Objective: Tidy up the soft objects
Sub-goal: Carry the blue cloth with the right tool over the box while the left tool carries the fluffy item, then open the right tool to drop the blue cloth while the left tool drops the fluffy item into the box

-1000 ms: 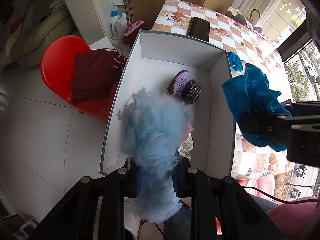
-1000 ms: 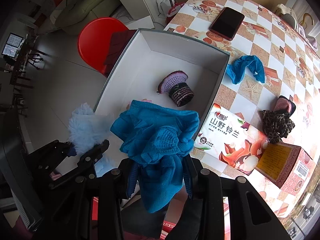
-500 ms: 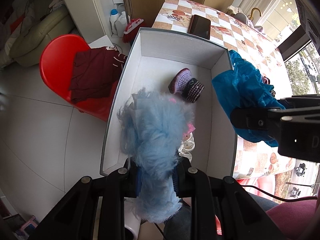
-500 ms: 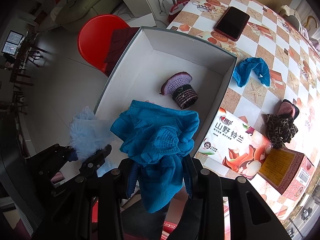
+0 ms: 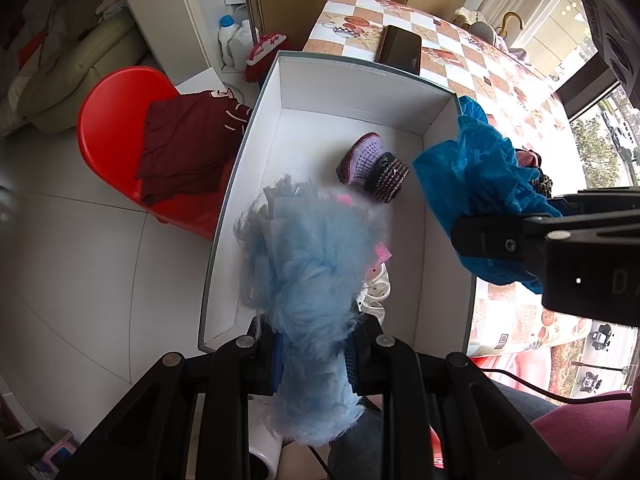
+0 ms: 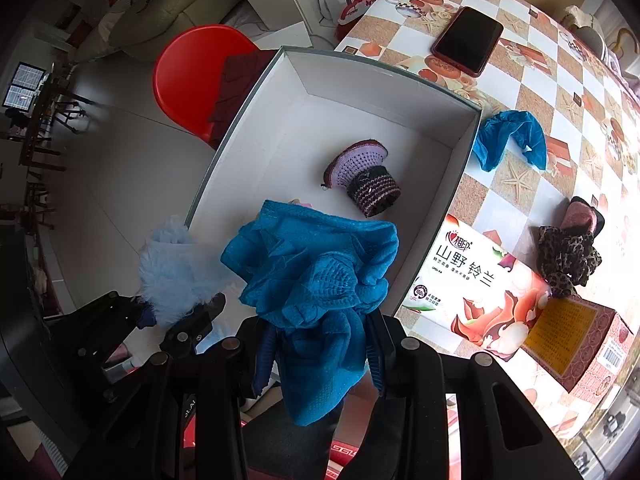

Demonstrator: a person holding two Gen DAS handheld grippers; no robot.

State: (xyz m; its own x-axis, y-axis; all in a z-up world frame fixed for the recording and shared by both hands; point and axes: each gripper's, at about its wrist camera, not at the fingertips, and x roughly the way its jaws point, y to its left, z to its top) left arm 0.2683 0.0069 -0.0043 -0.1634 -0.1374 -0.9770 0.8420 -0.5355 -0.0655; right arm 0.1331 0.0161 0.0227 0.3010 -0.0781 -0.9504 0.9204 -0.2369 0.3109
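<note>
Left wrist view: the left hand-held gripper is clenched on a fluffy pale-blue fabric bundle, which hangs above the near end of the open white rectangular cardboard box. The box's long axis runs straight ahead of this gripper, along its fingers, so the drop zone lies directly below and forward. A purple-and-white crocheted item with a dark striped knitted cuff already lies on the box floor toward the far end. The right hand-held gripper enters from the right side, grasping a crumpled teal mesh cloth that hangs over the box's right wall. Right wrist view: the right gripper is clamped on the same teal cloth, positioned over the near right part of the box, with the interior ahead and to the left. A second teal cloth and a leopard-print fabric piece lie on the checkered tabletop, outside the box to the right. Judgement: both loads are above or beside the opening; the left gripper is better centred for release.
</note>
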